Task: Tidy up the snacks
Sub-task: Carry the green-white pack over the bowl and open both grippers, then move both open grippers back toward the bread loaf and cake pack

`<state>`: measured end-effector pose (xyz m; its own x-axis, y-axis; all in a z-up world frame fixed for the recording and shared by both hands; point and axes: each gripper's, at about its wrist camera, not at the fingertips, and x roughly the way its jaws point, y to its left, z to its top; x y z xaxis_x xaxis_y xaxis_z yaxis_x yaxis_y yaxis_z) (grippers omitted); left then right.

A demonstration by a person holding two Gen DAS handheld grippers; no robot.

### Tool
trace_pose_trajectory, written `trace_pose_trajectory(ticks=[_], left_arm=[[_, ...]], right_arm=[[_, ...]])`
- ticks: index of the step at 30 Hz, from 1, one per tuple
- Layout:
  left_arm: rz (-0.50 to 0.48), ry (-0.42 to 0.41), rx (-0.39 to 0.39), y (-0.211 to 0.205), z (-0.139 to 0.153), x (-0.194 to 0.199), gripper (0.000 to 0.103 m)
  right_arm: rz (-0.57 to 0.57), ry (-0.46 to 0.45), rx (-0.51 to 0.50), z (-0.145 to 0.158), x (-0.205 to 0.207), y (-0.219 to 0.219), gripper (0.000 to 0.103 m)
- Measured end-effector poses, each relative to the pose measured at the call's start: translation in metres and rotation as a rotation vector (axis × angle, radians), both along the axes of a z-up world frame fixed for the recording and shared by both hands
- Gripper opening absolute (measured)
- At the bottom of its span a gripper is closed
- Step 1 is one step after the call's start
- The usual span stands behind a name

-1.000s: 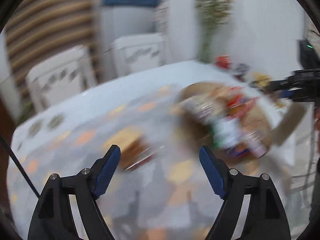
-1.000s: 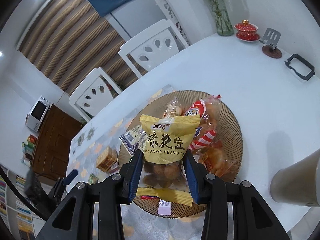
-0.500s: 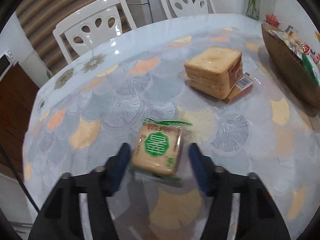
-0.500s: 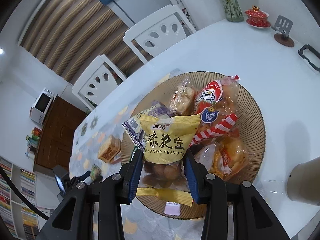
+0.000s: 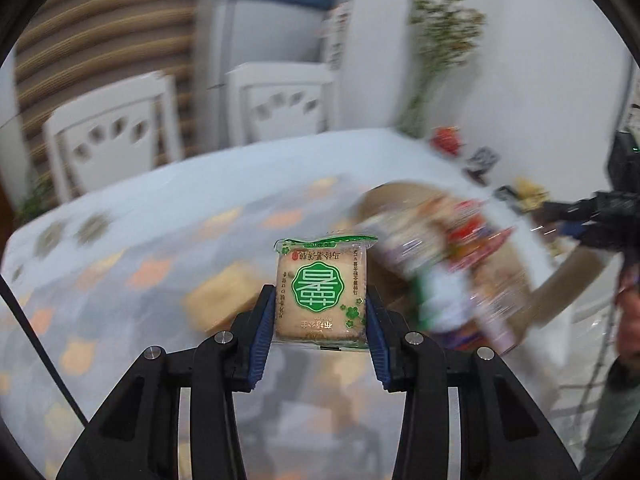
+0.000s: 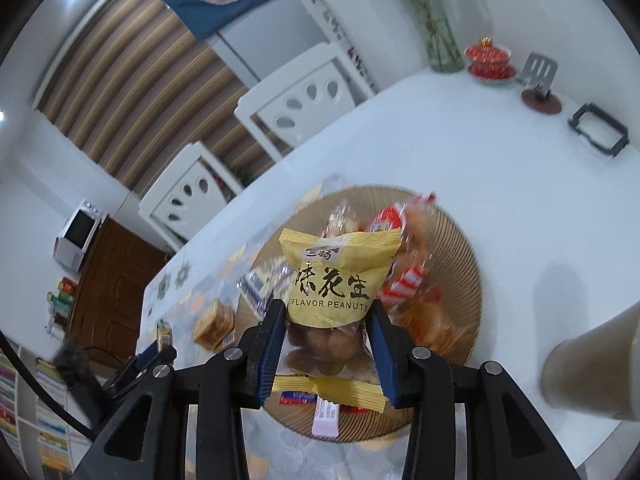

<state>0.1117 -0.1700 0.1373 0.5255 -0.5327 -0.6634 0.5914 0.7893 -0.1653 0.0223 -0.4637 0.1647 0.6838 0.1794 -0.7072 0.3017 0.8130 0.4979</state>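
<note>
In the left wrist view a clear packet with a green label [image 5: 326, 292] is up off the patterned tablecloth. My left gripper [image 5: 320, 300] has both blue pads pressed on its sides and its jaws are still closing. The woven basket [image 5: 400, 196], full of snacks, lies blurred to the right. In the right wrist view my right gripper [image 6: 326, 320] is shut on a yellow peanut bag [image 6: 340, 276] above the basket [image 6: 460, 240]. Wrapped bread [image 6: 214, 322] rests on the table left of the basket, with the left gripper [image 6: 158, 350] beyond it.
Two white chairs [image 6: 304, 92] stand along the table's far side. A glass vase [image 6: 444, 48], a red tea set [image 6: 490, 58] and a black frame [image 6: 598, 130] sit at the far right corner. A beige cup [image 6: 592, 364] stands near the basket's right.
My left gripper has shut on the green-label packet, lifted it off the table and swung toward the basket. The right gripper still holds the peanut bag over the basket.
</note>
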Motion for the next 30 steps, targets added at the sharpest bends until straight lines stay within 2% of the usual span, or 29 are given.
trace_pose_trajectory(ticks=[4,9,10,11,12,13,14,22,27,30], left_arm=[[-0.090,-0.029,0.025,-0.067,0.016,0.000,0.039],[-0.142,-0.017,0.030,-0.109,0.017,0.007,0.040],[-0.154,-0.006,0.037,-0.115,0.015,0.011,0.043],[-0.161,0.007,0.043,-0.118,0.013,0.015,0.053],[-0.159,0.019,0.049,-0.119,0.011,0.017,0.059],[-0.154,0.020,0.047,-0.116,0.010,0.016,0.068],[-0.152,0.017,0.032,-0.110,0.009,0.014,0.069],[-0.083,0.014,-0.010,-0.050,0.015,-0.002,0.069],[0.009,-0.029,0.020,0.002,0.020,-0.020,0.069],[0.087,-0.039,0.046,0.038,0.018,-0.031,0.069]], right_arm=[[-0.025,0.007,-0.048,0.008,0.008,0.000,0.040],[-0.009,0.016,-0.076,0.007,0.019,0.006,0.040],[0.006,0.017,-0.078,0.005,0.023,0.007,0.040],[0.023,0.026,-0.072,0.003,0.027,0.008,0.041],[0.035,0.042,-0.055,-0.001,0.030,0.007,0.055],[0.035,0.053,-0.027,-0.006,0.030,0.005,0.060],[0.030,0.045,-0.017,-0.008,0.027,0.002,0.064],[0.041,0.029,-0.025,-0.005,0.008,0.009,0.064],[0.096,0.012,-0.026,-0.001,0.001,0.032,0.064],[0.168,-0.016,-0.023,0.000,-0.009,0.058,0.064]])
